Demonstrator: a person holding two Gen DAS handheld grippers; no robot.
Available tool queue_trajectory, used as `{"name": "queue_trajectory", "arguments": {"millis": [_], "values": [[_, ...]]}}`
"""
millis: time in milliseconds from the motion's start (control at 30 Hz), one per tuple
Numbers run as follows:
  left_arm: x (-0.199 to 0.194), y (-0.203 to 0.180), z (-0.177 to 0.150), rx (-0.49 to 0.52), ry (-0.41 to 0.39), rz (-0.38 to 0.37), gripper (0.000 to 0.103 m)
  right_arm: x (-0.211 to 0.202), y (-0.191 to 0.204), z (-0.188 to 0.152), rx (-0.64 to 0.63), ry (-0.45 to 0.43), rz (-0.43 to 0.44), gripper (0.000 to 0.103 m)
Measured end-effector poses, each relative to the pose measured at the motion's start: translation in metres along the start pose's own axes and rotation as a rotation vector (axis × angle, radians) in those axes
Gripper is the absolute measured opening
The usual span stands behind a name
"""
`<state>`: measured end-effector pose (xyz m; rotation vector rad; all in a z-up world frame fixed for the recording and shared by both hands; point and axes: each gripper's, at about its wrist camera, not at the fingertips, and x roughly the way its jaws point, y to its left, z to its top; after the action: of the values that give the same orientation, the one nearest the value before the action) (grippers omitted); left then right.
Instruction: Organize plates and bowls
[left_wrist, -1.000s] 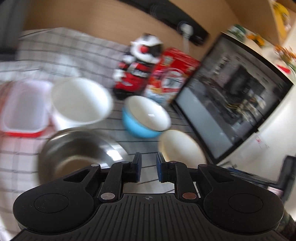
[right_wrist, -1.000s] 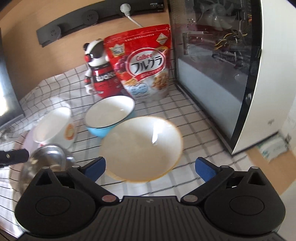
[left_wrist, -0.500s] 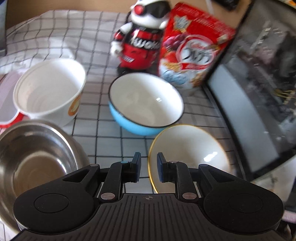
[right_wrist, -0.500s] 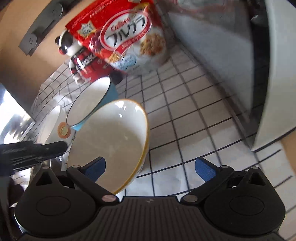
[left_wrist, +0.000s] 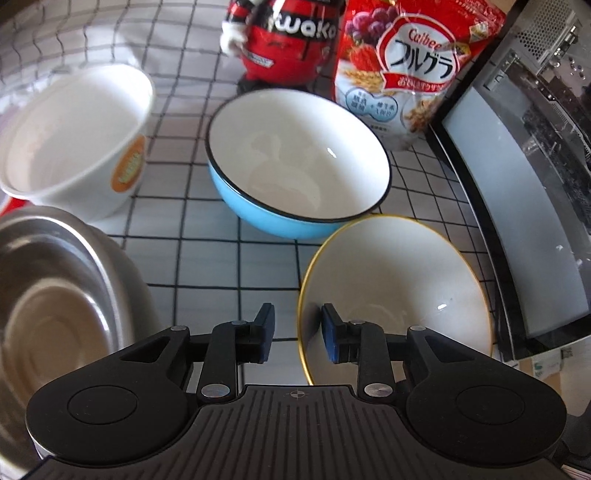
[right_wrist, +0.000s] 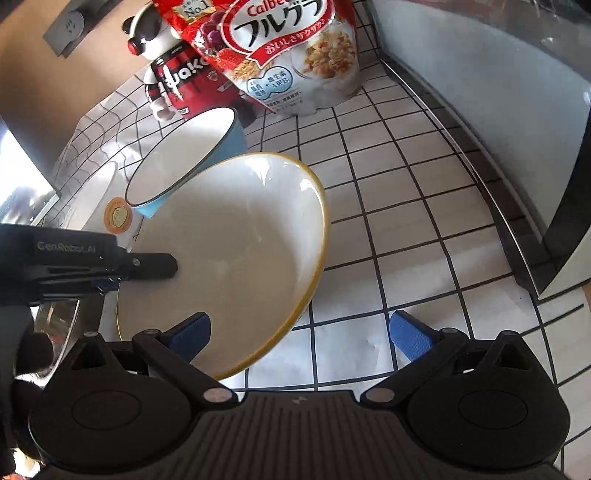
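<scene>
A cream bowl with a yellow rim (left_wrist: 399, 295) sits tilted on the checked cloth; it also shows in the right wrist view (right_wrist: 236, 251). My left gripper (left_wrist: 298, 338) is open a little and straddles the bowl's near-left rim, one finger inside and one outside, with a gap on both sides. It shows from the side in the right wrist view (right_wrist: 155, 267). My right gripper (right_wrist: 299, 332) is wide open, its left finger over the bowl's near edge. A blue bowl (left_wrist: 295, 162), a white cup-bowl (left_wrist: 74, 140) and a steel bowl (left_wrist: 55, 302) stand to the left.
A red mascot figure (left_wrist: 284, 40) and a red cereal bag (left_wrist: 410, 66) stand behind the bowls. A glass-sided computer case (left_wrist: 524, 184) stands along the right of the cloth. A wall with a power strip (right_wrist: 70, 26) is behind.
My left gripper has moved forward and down and now straddles the yellow-rimmed bowl's rim. Its fingers have opened slightly. My right gripper has come closer to the bowl.
</scene>
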<state>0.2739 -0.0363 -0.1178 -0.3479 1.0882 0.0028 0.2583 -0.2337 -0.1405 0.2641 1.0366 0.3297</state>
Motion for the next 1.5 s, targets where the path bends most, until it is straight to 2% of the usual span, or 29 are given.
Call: {"name": "queue_trajectory", "arguments": {"millis": [133, 200, 267, 333, 400, 433, 467, 533, 600, 633, 667, 733, 867, 1033, 1133, 1333, 1433, 1500], "values": [[0.010, 0.004, 0.003, -0.001, 0.008, -0.046, 0.030, 0.004, 0.004, 0.007, -0.031, 0.057, -0.017, 0.103], [0.015, 0.006, 0.004, -0.005, 0.011, -0.069, 0.032, 0.002, 0.002, 0.007, -0.018, 0.064, 0.005, 0.103], [0.018, 0.008, 0.003, -0.017, 0.014, -0.081, 0.033, -0.005, 0.004, 0.006, -0.010, 0.015, 0.007, 0.097], [0.018, 0.009, 0.001, -0.019, 0.010, -0.086, 0.033, -0.013, 0.018, 0.005, -0.105, -0.076, -0.069, 0.093], [0.018, 0.009, 0.000, -0.017, 0.016, -0.088, 0.032, -0.017, 0.033, 0.007, -0.205, -0.138, -0.122, 0.084], [0.017, 0.009, 0.000, -0.008, 0.018, -0.088, 0.031, -0.018, 0.039, 0.009, -0.240, -0.161, -0.141, 0.072], [0.017, 0.009, 0.000, -0.002, 0.020, -0.091, 0.030, -0.018, 0.043, 0.013, -0.258, -0.175, -0.161, 0.064], [0.016, 0.011, 0.000, -0.011, 0.026, -0.104, 0.027, -0.013, 0.043, 0.022, -0.265, -0.185, -0.184, 0.062], [0.015, 0.012, -0.001, -0.019, 0.036, -0.116, 0.022, -0.007, 0.038, 0.030, -0.247, -0.178, -0.189, 0.056], [0.014, 0.012, -0.002, -0.017, 0.042, -0.116, 0.021, -0.001, 0.033, 0.035, -0.229, -0.154, -0.173, 0.050], [0.013, 0.012, -0.003, -0.017, 0.048, -0.118, 0.020, 0.003, 0.028, 0.039, -0.207, -0.120, -0.140, 0.050], [0.010, 0.015, -0.005, -0.031, 0.058, -0.135, 0.018, 0.010, 0.021, 0.043, -0.144, -0.039, -0.040, 0.051], [-0.004, 0.020, -0.010, -0.049, 0.058, -0.150, 0.015, 0.006, 0.025, 0.039, -0.133, -0.018, -0.007, 0.053], [-0.019, 0.016, -0.027, -0.007, 0.047, -0.050, 0.016, 0.002, 0.037, 0.030, -0.171, 0.029, 0.060, 0.056], [-0.030, 0.025, -0.034, -0.034, 0.038, -0.030, 0.016, 0.006, 0.047, 0.023, -0.201, 0.049, 0.078, 0.060], [-0.034, 0.038, -0.034, -0.079, 0.050, -0.030, 0.016, 0.006, 0.055, 0.019, -0.234, 0.034, 0.085, 0.061], [-0.033, 0.037, -0.035, -0.076, 0.036, -0.018, 0.015, -0.004, 0.063, 0.013, -0.317, -0.069, -0.019, 0.062], [-0.035, 0.035, -0.039, -0.051, 0.034, -0.002, 0.016, -0.010, 0.070, 0.010, -0.370, -0.129, -0.080, 0.069]]}}
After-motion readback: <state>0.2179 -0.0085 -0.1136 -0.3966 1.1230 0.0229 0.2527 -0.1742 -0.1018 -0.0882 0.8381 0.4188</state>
